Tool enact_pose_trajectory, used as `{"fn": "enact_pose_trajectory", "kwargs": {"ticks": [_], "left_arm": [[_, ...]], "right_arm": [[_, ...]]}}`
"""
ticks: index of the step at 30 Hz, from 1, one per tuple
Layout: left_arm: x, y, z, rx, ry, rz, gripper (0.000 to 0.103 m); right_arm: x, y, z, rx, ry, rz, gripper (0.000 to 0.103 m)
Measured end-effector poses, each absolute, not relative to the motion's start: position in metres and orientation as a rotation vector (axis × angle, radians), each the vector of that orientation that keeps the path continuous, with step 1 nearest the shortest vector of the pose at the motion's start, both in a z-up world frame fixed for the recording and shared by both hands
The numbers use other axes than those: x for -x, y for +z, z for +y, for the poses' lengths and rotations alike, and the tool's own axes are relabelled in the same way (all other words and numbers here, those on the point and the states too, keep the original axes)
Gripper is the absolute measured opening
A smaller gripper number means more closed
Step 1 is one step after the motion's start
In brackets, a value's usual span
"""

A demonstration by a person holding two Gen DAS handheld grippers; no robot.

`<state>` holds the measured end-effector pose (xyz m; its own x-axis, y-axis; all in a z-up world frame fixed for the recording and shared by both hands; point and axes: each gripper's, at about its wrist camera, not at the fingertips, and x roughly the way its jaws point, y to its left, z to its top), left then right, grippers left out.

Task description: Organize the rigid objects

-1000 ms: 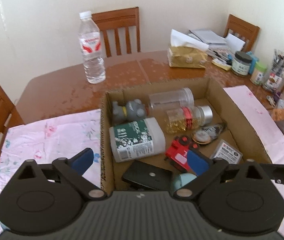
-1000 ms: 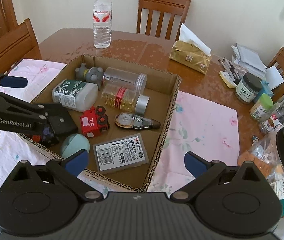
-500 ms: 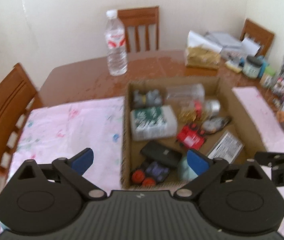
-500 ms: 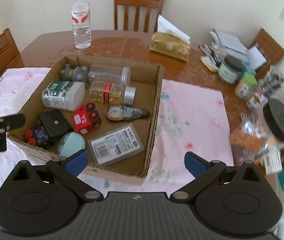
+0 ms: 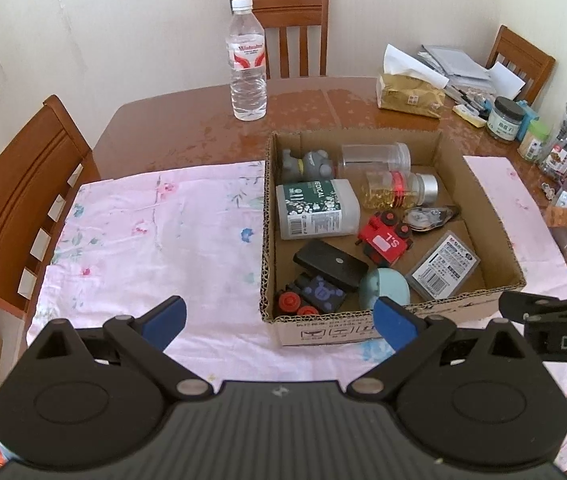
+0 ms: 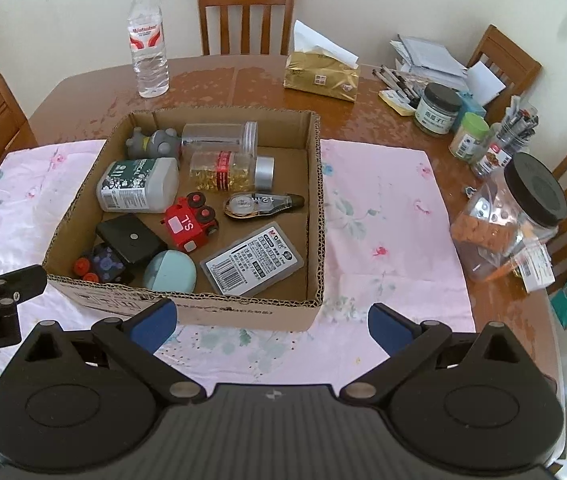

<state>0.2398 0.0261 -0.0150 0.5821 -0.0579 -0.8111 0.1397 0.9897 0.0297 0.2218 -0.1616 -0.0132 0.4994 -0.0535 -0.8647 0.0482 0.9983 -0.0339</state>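
Both grippers hang above the near edge of the table with their jaws spread wide and nothing between them. The left gripper (image 5: 279,318) fills the bottom of the left wrist view, its blue fingertips (image 5: 163,314) over the pink flowered cloth (image 5: 143,240). The right gripper (image 6: 269,318) sits at the bottom of the right wrist view, over the same cloth just in front of the cardboard box (image 6: 311,208).

The box lies in the middle of both views, open on top, and holds all the small things. Along its far wall lie a grey toy figure (image 6: 153,142) and a clear empty jar (image 6: 219,136) on its side. Below them — towards the frame's centre — are a white bottle with a green label (image 6: 137,186) and a jar of yellow capsules with a silver lid (image 6: 231,170), both lying down. A red toy train (image 6: 189,222) sits mid-box, with a correction tape dispenser (image 6: 259,204) to its right. Nearer the front wall are a black case (image 6: 131,238), a dark toy with red wheels (image 6: 99,266) partly under it, a pale blue round case (image 6: 169,272) and a flat grey box with a barcode label (image 6: 253,264).

Outside the box, a water bottle (image 5: 247,60) stands upright at upper centre of the left wrist view, and a gold tissue pack (image 6: 321,74) lies at upper centre of the right wrist view — a large jar with a black lid (image 6: 523,216) stands at that view's right edge.
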Motion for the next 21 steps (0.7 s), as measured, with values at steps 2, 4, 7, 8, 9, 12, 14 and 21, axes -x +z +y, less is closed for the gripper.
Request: {"fn": "enact_pose_trajectory", "kwargs": {"ticks": [2, 4, 7, 8, 9, 12, 14, 21], "left_arm": [[-0.2379, -0.0118, 0.0254, -0.090, -0.128, 0.937, 0.100], [-0.2368, -0.0096, 0.0239, -0.091, -0.131, 0.932, 0.100], [-0.2366, -0.0084, 0.0219, -0.091, -0.140, 0.932, 0.100], [-0.2363, -0.0082, 0.0211, -0.093, -0.142, 0.931, 0.100], [-0.2359, -0.0082, 0.0203, -0.095, -0.144, 0.930, 0.100], [-0.2350, -0.0083, 0.0184, -0.096, -0.151, 0.933, 0.100], [-0.2344, -0.0080, 0.0177, -0.096, -0.153, 0.933, 0.100], [-0.2338, -0.0076, 0.0170, -0.096, -0.149, 0.932, 0.100]], "right_arm": [[-0.2206, -0.0113, -0.1615, -0.004, -0.067, 1.046, 0.103], [-0.2196, -0.0097, -0.1609, -0.013, -0.069, 1.043, 0.103], [-0.2189, -0.0075, -0.1600, -0.019, -0.069, 1.039, 0.103], [-0.2188, -0.0068, -0.1600, -0.020, -0.070, 1.037, 0.103], [-0.2186, -0.0062, -0.1598, -0.021, -0.069, 1.035, 0.103], [-0.2182, -0.0047, -0.1594, -0.023, -0.064, 1.032, 0.103], [-0.2182, -0.0039, -0.1591, -0.022, -0.060, 1.029, 0.103], [-0.2178, -0.0031, -0.1607, -0.019, -0.059, 1.026, 0.103]]}}
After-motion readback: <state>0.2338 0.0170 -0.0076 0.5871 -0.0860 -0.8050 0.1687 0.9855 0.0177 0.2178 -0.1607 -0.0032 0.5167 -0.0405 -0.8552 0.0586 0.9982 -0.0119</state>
